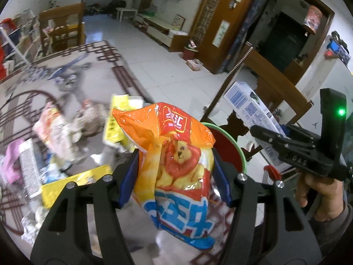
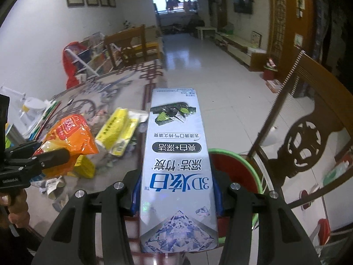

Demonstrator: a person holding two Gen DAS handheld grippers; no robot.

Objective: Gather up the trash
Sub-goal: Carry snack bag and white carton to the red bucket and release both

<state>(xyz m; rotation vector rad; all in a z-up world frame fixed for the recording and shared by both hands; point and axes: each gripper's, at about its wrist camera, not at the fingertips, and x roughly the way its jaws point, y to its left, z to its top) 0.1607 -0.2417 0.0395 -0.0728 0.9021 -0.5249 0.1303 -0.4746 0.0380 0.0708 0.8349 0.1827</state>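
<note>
My left gripper (image 1: 175,172) is shut on an orange snack bag (image 1: 176,161) with a lion picture, held above the table edge near the bin. My right gripper (image 2: 176,187) is shut on a long silver-blue toothpaste box (image 2: 176,165), held lengthwise over the table edge. A red bin with a green rim (image 2: 236,172) stands just right of the box; it also shows behind the bag in the left wrist view (image 1: 229,152). The right gripper with the box (image 1: 253,108) shows at the right of the left wrist view. The bag (image 2: 68,145) shows at left in the right wrist view.
More trash lies on the patterned table (image 2: 123,88): yellow packets (image 2: 119,130), a yellow box (image 1: 75,185), crumpled wrappers (image 1: 55,132) and a pink pack (image 1: 13,161). A carved wooden chair (image 2: 308,137) stands right of the bin. Tiled floor (image 2: 209,70) stretches beyond.
</note>
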